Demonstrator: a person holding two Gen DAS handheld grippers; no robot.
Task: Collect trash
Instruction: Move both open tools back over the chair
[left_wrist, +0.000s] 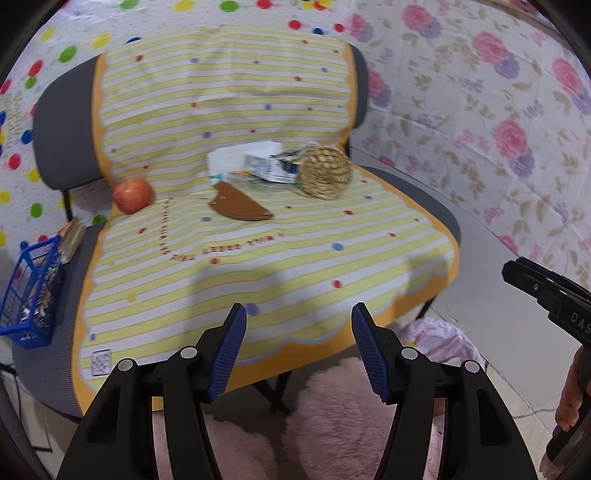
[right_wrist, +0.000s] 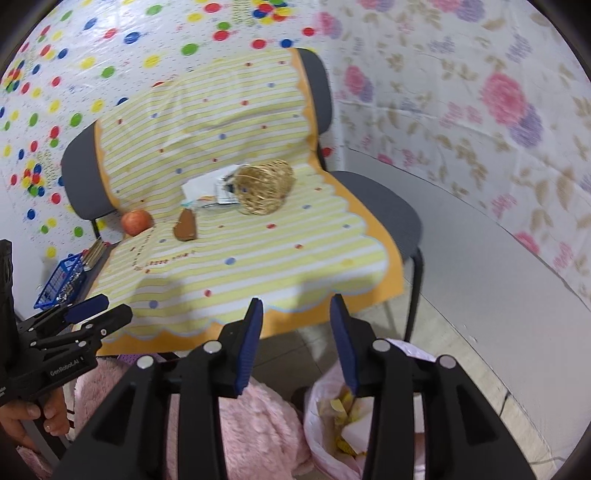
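On a chair draped with a yellow-striped cloth (left_wrist: 280, 251) lie white paper scraps and a small carton (left_wrist: 255, 162), beside a woven straw basket (left_wrist: 325, 171) tipped on its side. A pink trash bag (right_wrist: 343, 413) with yellow and white scraps sits on the floor under the chair's front right corner. My left gripper (left_wrist: 297, 332) hovers open and empty over the cloth's front edge. My right gripper (right_wrist: 295, 332) is open and empty too, directly above the bag's mouth.
A red apple (left_wrist: 132, 195) and a brown leather piece (left_wrist: 240, 206) lie on the cloth. A blue basket (left_wrist: 31, 291) with small items stands on the seat's left. A fluffy pink rug (left_wrist: 332, 424) covers the floor in front. Patterned sheets line the walls.
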